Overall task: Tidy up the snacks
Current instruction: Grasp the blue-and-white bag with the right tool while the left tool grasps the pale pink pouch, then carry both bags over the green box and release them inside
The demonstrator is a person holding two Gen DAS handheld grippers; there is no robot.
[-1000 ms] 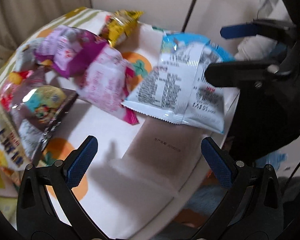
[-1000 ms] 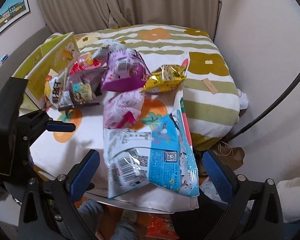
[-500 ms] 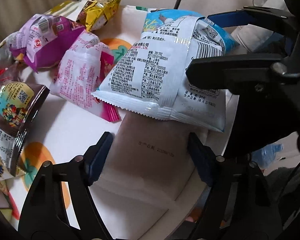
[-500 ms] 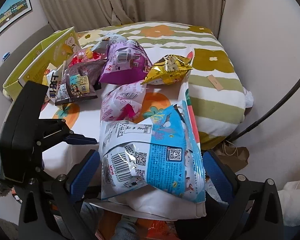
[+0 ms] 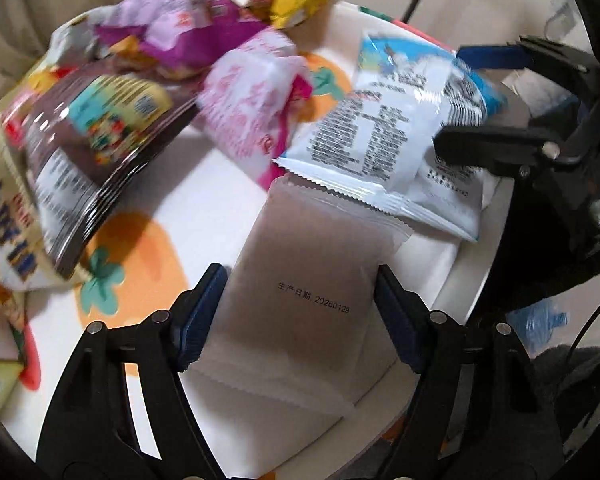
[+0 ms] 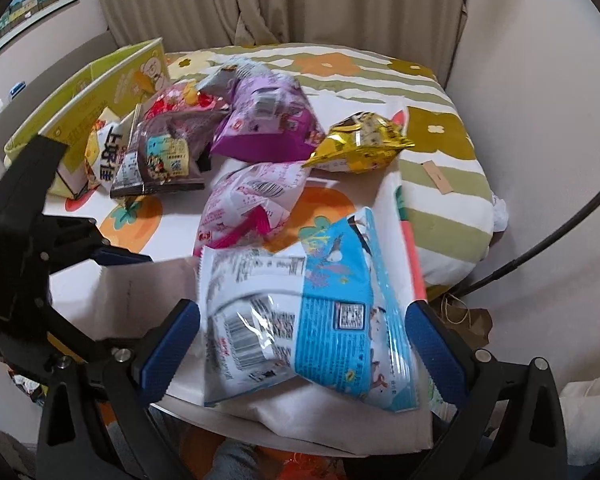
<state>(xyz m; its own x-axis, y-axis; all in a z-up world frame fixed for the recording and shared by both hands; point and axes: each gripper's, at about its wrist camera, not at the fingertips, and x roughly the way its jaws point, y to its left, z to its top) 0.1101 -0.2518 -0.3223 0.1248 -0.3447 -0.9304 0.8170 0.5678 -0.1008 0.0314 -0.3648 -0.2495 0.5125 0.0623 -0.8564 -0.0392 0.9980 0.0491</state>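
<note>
- The right gripper (image 6: 302, 344) has its jaws spread, one on each side of a blue-and-white snack bag (image 6: 300, 320) lying at the table (image 6: 340, 424) edge.
- Beyond this bag lie a pink packet (image 6: 252, 204), a purple bag (image 6: 268, 120) and a gold packet (image 6: 360, 142).
- The left gripper (image 6: 116, 258) reaches in left of the bag.

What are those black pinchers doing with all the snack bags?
A person is sorting snacks with a hand-held gripper in each hand. The left hand-held gripper has its two fingers on either side of a flat brownish packet lying on the table. The right hand-held gripper is open around a blue and white bag, not squeezing it yet. More snack bags lie piled behind, near a yellow box.
</note>
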